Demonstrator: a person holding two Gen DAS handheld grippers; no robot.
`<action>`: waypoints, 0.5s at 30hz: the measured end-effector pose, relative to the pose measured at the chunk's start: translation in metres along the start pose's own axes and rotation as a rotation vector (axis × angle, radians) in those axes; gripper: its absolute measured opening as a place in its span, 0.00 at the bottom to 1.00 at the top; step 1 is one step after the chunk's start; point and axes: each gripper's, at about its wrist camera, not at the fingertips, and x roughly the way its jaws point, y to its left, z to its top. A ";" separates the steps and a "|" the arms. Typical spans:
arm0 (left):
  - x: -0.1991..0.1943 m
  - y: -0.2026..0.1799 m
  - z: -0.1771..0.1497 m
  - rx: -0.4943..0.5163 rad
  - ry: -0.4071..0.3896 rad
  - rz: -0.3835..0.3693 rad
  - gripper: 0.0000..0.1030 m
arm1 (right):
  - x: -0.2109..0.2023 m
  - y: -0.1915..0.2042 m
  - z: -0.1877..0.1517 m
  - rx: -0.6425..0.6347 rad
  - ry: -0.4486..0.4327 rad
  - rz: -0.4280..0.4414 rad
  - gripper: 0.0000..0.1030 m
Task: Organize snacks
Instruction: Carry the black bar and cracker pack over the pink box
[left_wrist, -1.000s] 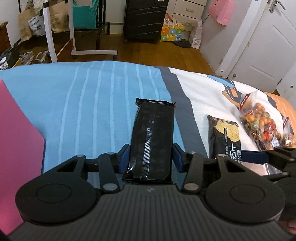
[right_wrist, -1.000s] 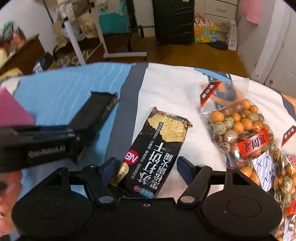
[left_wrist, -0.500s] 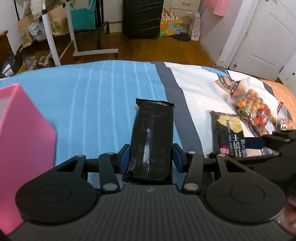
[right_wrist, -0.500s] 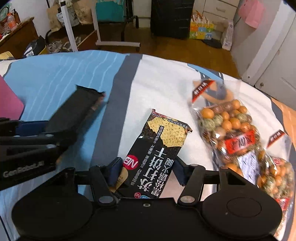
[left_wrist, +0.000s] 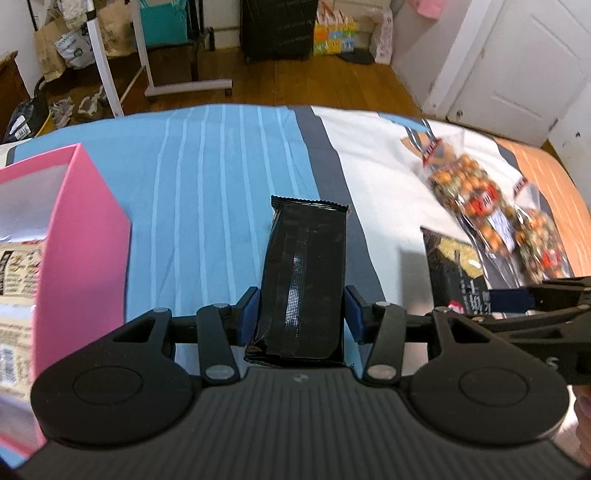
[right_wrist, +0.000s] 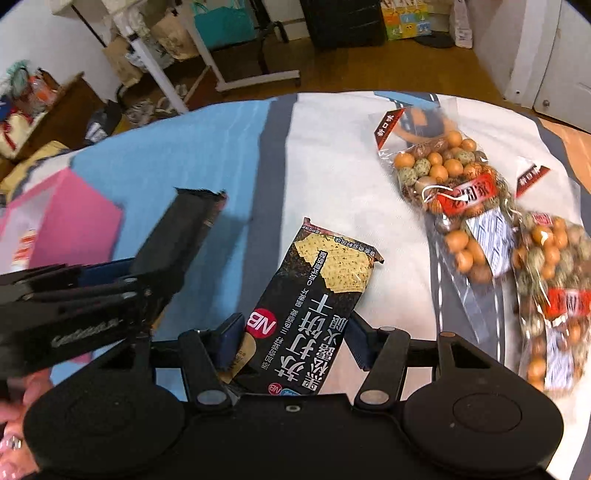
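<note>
Both claws grip packets: left claw (left_wrist: 301, 319) a black wrapper (left_wrist: 304, 280), right claw (right_wrist: 291, 339) a cracker packet (right_wrist: 314, 306), label readable only there.

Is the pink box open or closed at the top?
Open: the pink box shows its pale inner wall and printed packets inside.

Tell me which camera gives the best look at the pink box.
Left wrist view. There the pink box shows its open top, a side wall and printed packets inside, though the left edge of the picture cuts it off. In the right wrist view the box is smaller, blurred and partly behind the left gripper.
</note>
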 end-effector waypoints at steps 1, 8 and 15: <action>-0.006 0.000 -0.001 0.008 0.007 -0.002 0.45 | -0.009 -0.001 -0.003 0.000 -0.017 0.016 0.62; -0.057 0.015 -0.016 0.031 0.031 -0.011 0.45 | -0.057 0.015 -0.028 -0.048 -0.112 0.018 0.62; -0.103 0.033 -0.046 0.026 0.040 -0.040 0.45 | -0.091 0.051 -0.048 -0.133 -0.156 0.046 0.62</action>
